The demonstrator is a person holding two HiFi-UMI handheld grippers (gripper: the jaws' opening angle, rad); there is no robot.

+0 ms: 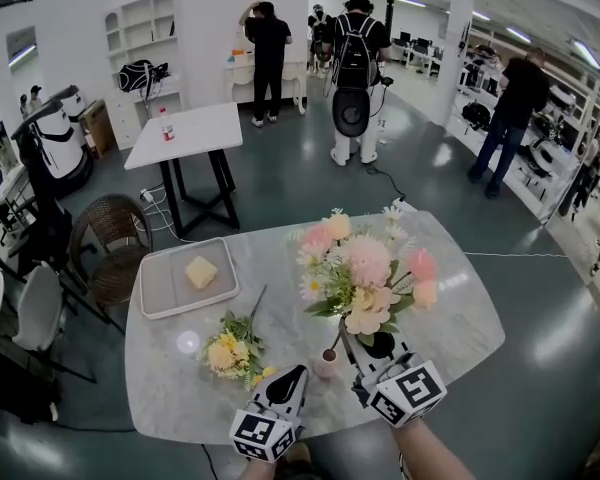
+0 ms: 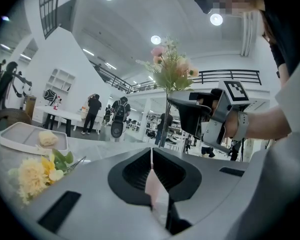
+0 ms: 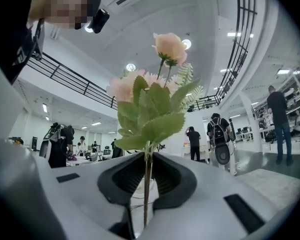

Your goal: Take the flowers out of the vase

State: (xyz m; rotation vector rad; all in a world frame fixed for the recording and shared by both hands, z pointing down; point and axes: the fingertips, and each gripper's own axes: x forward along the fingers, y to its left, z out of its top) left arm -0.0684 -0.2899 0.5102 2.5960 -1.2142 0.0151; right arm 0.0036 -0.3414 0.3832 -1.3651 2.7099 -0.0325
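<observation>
A bunch of pink and cream flowers [image 1: 365, 268] stands upright over the near edge of the marble table [image 1: 460, 308]. My right gripper [image 1: 348, 340] is shut on its green stems just under the leaves; in the right gripper view the stem [image 3: 147, 184] runs straight down between the jaws of that gripper [image 3: 147, 159]. A small pink vase [image 1: 325, 364] sits right below the stems. My left gripper [image 1: 298, 373] is at the vase, and the left gripper view shows its jaws [image 2: 151, 156] shut on the pink vase [image 2: 156, 191]. I cannot see whether the stem ends are still inside it.
A bunch of yellow flowers [image 1: 232, 353] lies on the table left of my left gripper. Behind it is a grey tray [image 1: 165, 293] with a yellow block [image 1: 201, 271]. Beyond the table stand a white table [image 1: 185, 133], a wicker chair [image 1: 110, 233] and several people.
</observation>
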